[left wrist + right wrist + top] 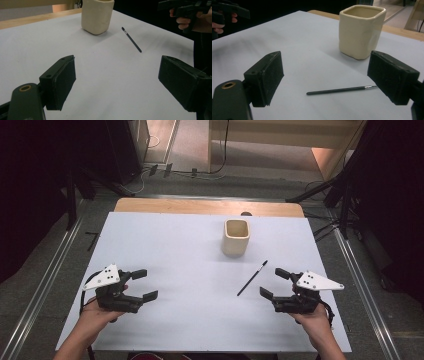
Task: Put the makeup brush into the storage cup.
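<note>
Two tongs, both with jaws wide apart and holding nothing, hover low over the white bench (165, 330). Left tongs (142, 285) sit at the near-left, well apart from the work. Right tongs (274, 283) sit at the near-right, just beside the brush (252, 278).

Brush: thin, black, lying flat and slantwise on the bench, bristle end pointing toward the cup (235, 237), near it but not touching. In the right gripper view the brush (337, 90) lies between the two jaws and a little ahead of them; its silver ferrule passes behind the right-hand jaw. Whether that jaw touches it cannot be told, prob. not.

Cup: cream, squarish, upright, mouth open; appears empty as far as the inside shows. It stands toward the far side of the bench, approx. centre.

Progress, as judged: at the start. Nothing gripped, nothing in the cup. Likely aim is brush into cup. Left to do: close right tongs on the brush, lift, carry over the cup mouth, release.
</note>
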### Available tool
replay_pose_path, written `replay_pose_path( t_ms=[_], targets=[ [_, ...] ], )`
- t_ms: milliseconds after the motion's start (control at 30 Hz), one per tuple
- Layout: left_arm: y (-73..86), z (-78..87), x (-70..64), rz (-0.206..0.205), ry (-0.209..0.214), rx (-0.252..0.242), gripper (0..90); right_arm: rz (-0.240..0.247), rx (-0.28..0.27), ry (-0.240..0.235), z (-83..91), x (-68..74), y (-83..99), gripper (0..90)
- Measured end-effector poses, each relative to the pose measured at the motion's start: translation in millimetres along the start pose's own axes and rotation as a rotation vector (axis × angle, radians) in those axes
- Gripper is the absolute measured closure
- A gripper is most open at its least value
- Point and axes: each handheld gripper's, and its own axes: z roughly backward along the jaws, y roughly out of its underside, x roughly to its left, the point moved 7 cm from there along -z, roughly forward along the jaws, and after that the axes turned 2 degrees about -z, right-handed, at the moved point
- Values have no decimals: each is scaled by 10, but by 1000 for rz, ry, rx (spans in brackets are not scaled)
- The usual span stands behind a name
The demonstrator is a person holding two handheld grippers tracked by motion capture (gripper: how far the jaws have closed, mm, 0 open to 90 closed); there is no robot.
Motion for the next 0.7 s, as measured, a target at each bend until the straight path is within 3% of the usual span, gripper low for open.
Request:
replay_pose_path(
  t_ms=[133,700],
  targets=[
    [3,-1,3,-1,-1,5,147,-17,-11,20,-20,-38,-22,141],
    [10,-24,-5,-1,4,17,147,-3,-38,76,-154,-202,-90,143]
  ],
)
